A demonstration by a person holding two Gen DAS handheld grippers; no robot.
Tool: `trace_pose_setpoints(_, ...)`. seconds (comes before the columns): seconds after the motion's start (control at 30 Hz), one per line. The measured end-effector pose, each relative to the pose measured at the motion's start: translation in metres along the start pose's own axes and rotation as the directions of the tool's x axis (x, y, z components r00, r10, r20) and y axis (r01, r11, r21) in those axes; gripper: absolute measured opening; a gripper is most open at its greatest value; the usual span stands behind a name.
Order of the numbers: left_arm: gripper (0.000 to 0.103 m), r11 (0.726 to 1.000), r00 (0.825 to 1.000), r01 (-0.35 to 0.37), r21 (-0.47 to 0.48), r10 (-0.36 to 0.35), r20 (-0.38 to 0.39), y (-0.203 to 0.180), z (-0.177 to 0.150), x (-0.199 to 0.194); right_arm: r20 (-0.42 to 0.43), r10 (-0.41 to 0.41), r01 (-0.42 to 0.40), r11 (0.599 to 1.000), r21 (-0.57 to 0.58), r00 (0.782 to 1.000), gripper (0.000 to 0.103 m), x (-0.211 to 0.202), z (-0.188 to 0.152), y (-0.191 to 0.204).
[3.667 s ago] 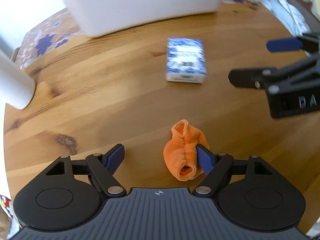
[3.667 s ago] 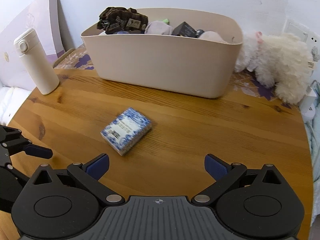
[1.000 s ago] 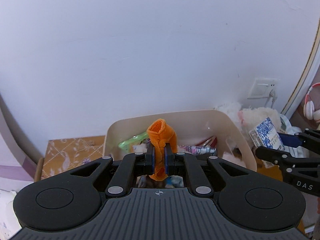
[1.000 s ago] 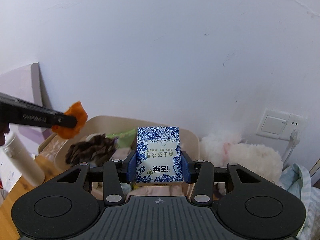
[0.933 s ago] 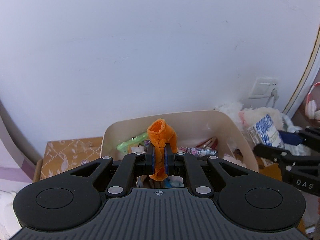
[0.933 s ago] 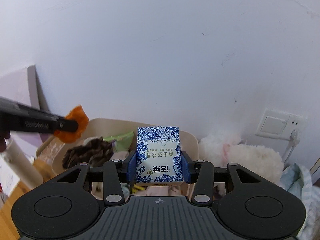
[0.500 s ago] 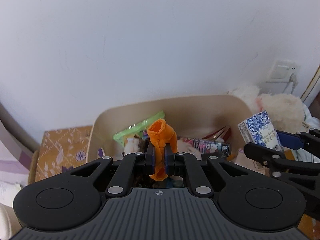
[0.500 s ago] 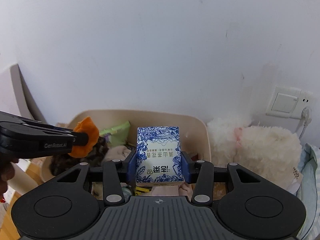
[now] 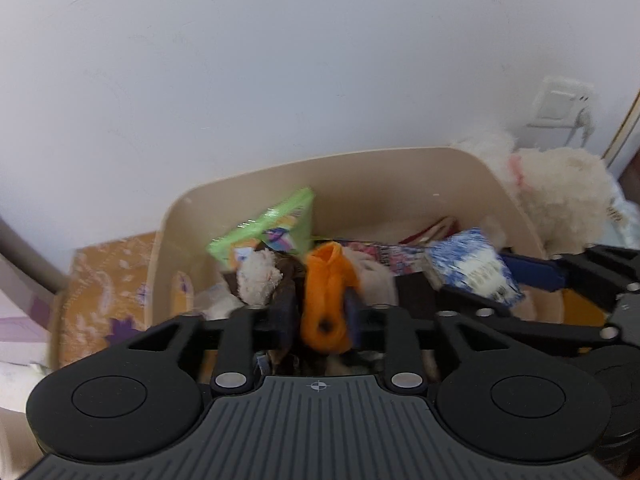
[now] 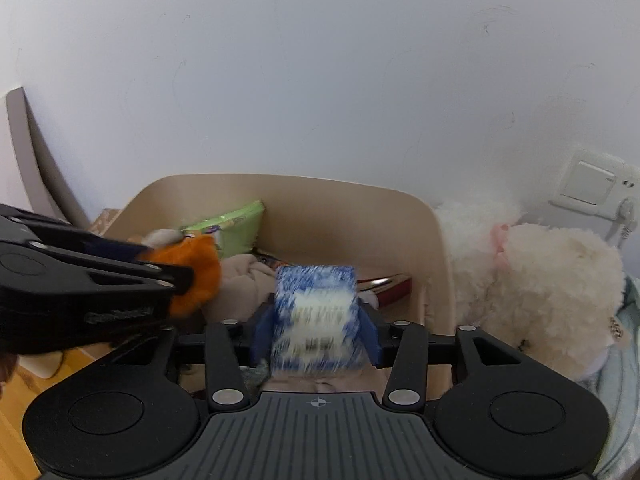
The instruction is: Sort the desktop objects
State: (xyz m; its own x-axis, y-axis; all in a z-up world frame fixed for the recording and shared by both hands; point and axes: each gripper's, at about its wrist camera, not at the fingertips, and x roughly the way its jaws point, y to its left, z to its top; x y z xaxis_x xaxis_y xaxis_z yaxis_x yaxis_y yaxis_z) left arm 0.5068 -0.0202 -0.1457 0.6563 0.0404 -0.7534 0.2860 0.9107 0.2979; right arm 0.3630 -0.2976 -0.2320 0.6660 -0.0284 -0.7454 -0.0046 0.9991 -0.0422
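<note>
1. Our left gripper (image 9: 320,314) hangs over the beige bin (image 9: 400,176), and its jaws have just been opening. The orange cloth roll (image 9: 326,304) sits between the blue pads; the left pad shows a dark gap beside it, so we judge the roll released and starting to drop.

2. Our right gripper (image 10: 316,330) hovers over the same bin, its jaws also just opening. The blue-and-white patterned box (image 10: 314,312) is between the pads, blurred and tipping, so it looks let go too.

3. To do this step well, we should let the jaws finish spreading, keep both hands steady above the bin, and lift away only once each item has fallen clear.

4. Inside the bin lie a green packet (image 9: 272,228), a small fluffy pale toy (image 9: 258,276), soft beige fabric (image 10: 244,280) and a red-edged item (image 10: 386,284). The pile is high, so the box may land tilted.

5. Our two grippers sit near each other above the bin; drawing them back apart avoids a knock.

6. Just outside the bin's right wall rests a white plush toy (image 10: 540,280), with a wall socket (image 10: 596,184) behind it.
</note>
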Motion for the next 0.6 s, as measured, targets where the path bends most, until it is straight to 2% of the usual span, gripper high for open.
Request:
trace_pose_setpoints(0.03, 0.049, 1.0, 1.0, -0.02, 0.009, 0.02, 0.009, 0.002, -0.001, -0.001, 0.002, -0.008, 0.008, 1.0, 0.001, 1.0, 0.067, -0.006, -0.001, 0.001)
trace_pose_setpoints(0.07, 0.06, 0.999, 0.999, -0.039, 0.012, 0.039, 0.018, 0.004, -0.002, -0.004, 0.005, -0.013, 0.013, 1.0, 0.005, 1.0, 0.076, -0.008, -0.001, -0.001)
trace_pose_setpoints(0.1, 0.068, 0.999, 0.998, -0.049, 0.008, 0.049, 0.026, 0.005, -0.002, -0.008, 0.01, -0.012, 0.012, 1.0, 0.01, 1.0, 0.081, -0.011, -0.002, -0.003)
trace_pose_setpoints(0.17, 0.074, 0.999, 0.999, -0.039, -0.012, 0.039, 0.034, 0.012, -0.004, -0.012, 0.02, 0.001, -0.001, 1.0, 0.015, 1.0, 0.086, -0.017, -0.002, -0.006)
trace_pose_setpoints(0.3, 0.075, 0.999, 0.999, -0.04, -0.014, 0.041, 0.032, 0.017, -0.006, -0.021, 0.03, 0.007, -0.007, 1.0, -0.005, 1.0, 0.091, -0.032, -0.003, -0.005)
trace_pose_setpoints(0.5, 0.076, 0.998, 0.999, -0.039, -0.045, 0.04, 0.028, 0.025, -0.015, -0.043, 0.025, 0.022, -0.021, 1.0, -0.023, 0.999, 0.091, -0.058, -0.009, 0.0)
trace_pose_setpoints(0.6, 0.076, 0.997, 0.999, -0.039, -0.063, 0.041, 0.027, 0.028, -0.022, -0.057, 0.009, 0.009, -0.008, 1.0, -0.023, 1.0, 0.097, -0.073, -0.014, 0.002)
